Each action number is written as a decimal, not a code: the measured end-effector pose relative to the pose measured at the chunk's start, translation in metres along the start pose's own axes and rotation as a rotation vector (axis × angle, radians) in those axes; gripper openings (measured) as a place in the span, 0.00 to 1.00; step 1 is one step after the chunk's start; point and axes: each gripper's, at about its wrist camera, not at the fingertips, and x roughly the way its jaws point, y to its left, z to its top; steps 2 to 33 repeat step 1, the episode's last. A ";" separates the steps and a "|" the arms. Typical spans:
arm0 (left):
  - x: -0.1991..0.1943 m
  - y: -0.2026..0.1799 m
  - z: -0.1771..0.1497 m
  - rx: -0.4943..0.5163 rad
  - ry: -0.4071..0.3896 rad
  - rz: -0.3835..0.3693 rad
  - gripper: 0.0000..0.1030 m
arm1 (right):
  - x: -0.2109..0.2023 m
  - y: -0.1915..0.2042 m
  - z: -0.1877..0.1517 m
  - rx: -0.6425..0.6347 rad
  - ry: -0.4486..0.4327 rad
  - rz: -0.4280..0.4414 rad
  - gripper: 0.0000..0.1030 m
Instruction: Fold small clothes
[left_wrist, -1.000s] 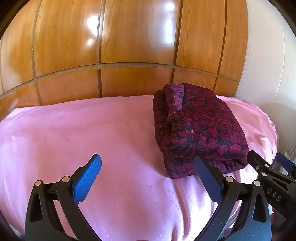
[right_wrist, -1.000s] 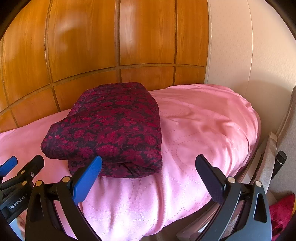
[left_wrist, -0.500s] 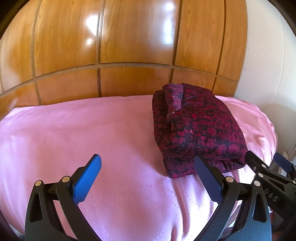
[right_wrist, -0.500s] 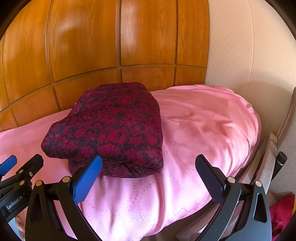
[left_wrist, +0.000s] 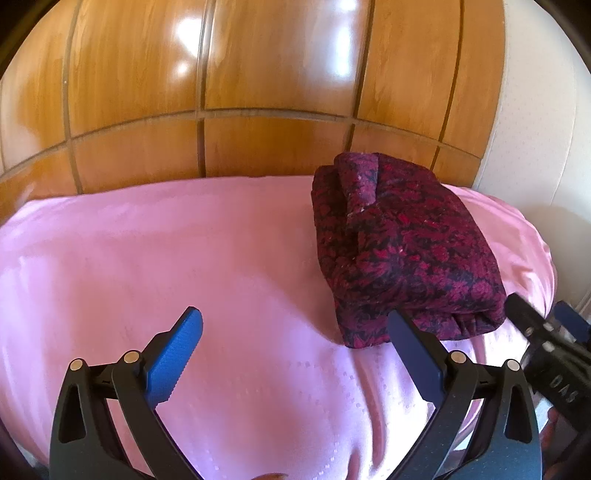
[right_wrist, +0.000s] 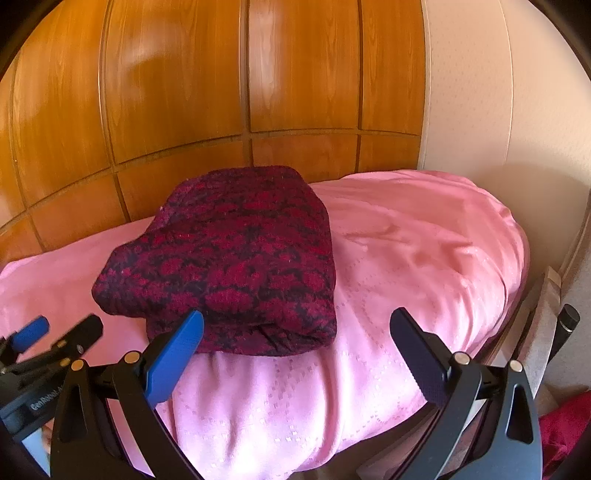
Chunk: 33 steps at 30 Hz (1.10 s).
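A dark red-and-black floral knitted garment (left_wrist: 402, 251), folded into a thick rectangular bundle, lies on the pink satin bedspread (left_wrist: 184, 258) close against the glossy wooden panelled headboard (left_wrist: 221, 92). From where I stand it looks finished: edges tucked under, a narrow strip of cloth lying along its top at the far end.

The left gripper (left_wrist: 295, 354) hangs over bare bedspread with its blue-padded fingers (left_wrist: 173, 362) spread wide, gripping nothing. Seen from there, the bundle sits at about one o'clock, its long axis running from the near right toward the headboard, and its near folded end comes down just behind the inner finger without touching it.

The right gripper (right_wrist: 295, 350) is likewise splayed and empty-handed. From its camera the bundle lies at about eleven o'clock, with the near rolled edge just past the tip of its left finger (right_wrist: 173, 362); I cannot tell whether the pad brushes the cloth. The left gripper's nose shows at the lower left of that view.

So the bundle sits between the two tools, a touch nearer the right one by my reckoning. If anything remains, it would be a last press or tidy of the near edge, and either tool need only swing inward toward the other to reach it.
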 end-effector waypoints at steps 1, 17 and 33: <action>0.001 0.001 0.000 -0.003 0.002 0.000 0.96 | -0.001 -0.002 0.002 0.006 -0.006 0.002 0.98; 0.001 0.001 0.000 -0.003 0.002 0.000 0.96 | -0.001 -0.002 0.002 0.006 -0.006 0.002 0.98; 0.001 0.001 0.000 -0.003 0.002 0.000 0.96 | -0.001 -0.002 0.002 0.006 -0.006 0.002 0.98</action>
